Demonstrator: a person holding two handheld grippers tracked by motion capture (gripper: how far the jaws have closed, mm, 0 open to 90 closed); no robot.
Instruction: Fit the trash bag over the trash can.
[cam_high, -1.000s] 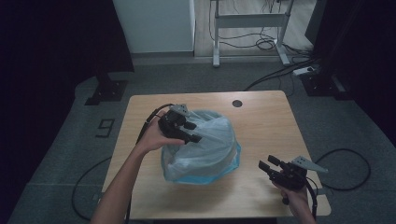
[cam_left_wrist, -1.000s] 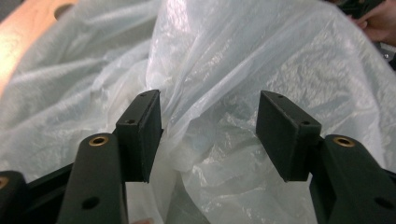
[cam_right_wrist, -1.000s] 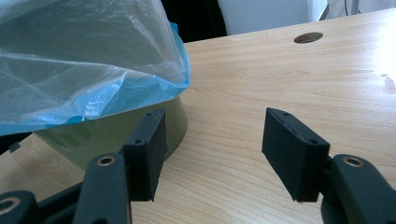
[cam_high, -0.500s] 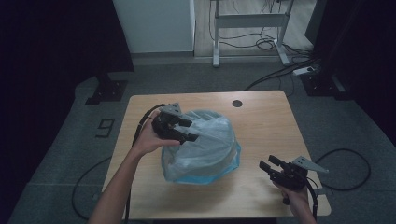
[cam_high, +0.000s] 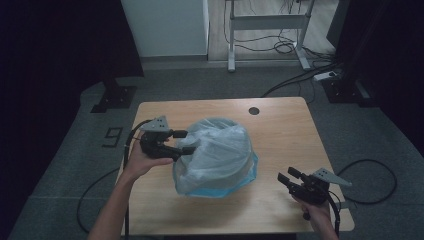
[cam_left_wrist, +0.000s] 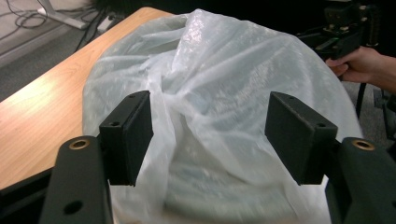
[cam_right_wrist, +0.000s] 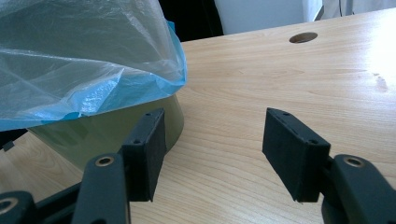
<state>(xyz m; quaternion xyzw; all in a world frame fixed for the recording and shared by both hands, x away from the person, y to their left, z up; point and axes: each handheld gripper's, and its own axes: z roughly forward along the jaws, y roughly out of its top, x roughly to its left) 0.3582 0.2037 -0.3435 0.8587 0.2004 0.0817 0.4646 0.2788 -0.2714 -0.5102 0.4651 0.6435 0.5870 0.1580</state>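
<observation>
A translucent pale-blue plastic bag (cam_high: 217, 155) is draped over an olive-green bin (cam_right_wrist: 107, 128) in the middle of the wooden table (cam_high: 280, 130). My left gripper (cam_high: 185, 142) sits at the bag's left side, pointing at it. Its jaws have just been opening. In the left gripper view the crumpled bag (cam_left_wrist: 224, 60) lies ahead of my left gripper (cam_left_wrist: 209, 121), and neither pad presses on it. My right gripper (cam_high: 286, 175) rests open near the table's front right corner. In the right gripper view my right gripper (cam_right_wrist: 215, 116) has nothing between its pads, and the bag's hem (cam_right_wrist: 70, 56) hangs at the left.
A round cable hole (cam_high: 254, 110) is in the table's far edge. A metal desk frame (cam_high: 265, 22) and floor cables (cam_high: 300, 80) lie beyond the table. The other hand with its gripper (cam_left_wrist: 345, 37) shows behind the bag in the left gripper view.
The left gripper has drawn back to the left, from over the bag's top to its left side, with its jaws wider. The right gripper has stayed still.
</observation>
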